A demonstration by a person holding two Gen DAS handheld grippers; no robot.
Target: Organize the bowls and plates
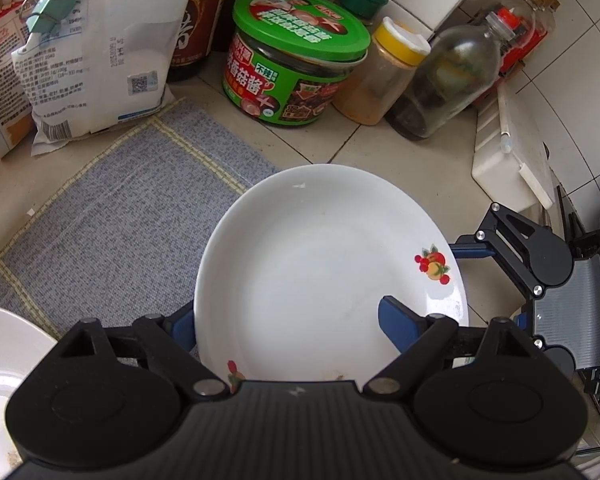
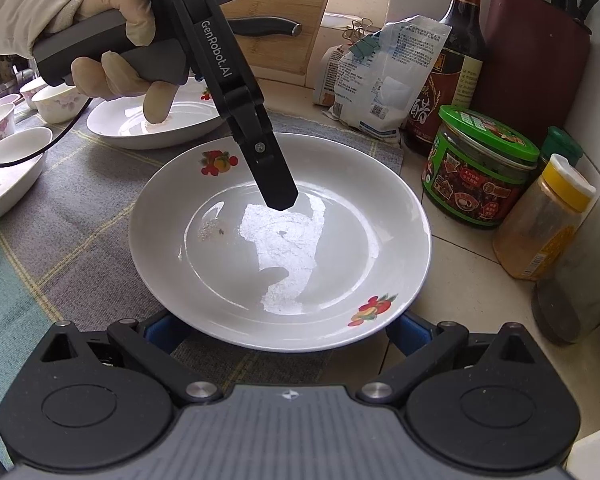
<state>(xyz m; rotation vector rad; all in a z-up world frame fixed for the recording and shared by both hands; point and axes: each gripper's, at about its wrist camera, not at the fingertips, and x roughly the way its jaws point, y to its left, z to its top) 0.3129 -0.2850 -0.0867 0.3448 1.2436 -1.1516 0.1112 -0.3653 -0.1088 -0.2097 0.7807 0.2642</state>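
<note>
The white plate (image 2: pixel 280 240) with red fruit prints is lying on the grey checked cloth (image 2: pixel 80 216), shining wetly. The left gripper (image 1: pixel 292 320) is straddling its rim, jaws wide; the right gripper (image 2: pixel 280 330)'s grip I cannot tell. Beyond sits another plate (image 2: pixel 156 124).

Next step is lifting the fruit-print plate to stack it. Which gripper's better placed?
Left, probably. The left gripper is open astride the rim of the plate, one finger inside, one outside, so closing should pinch it. The right gripper is open, but its fingers sit flanking the near edge.
</note>
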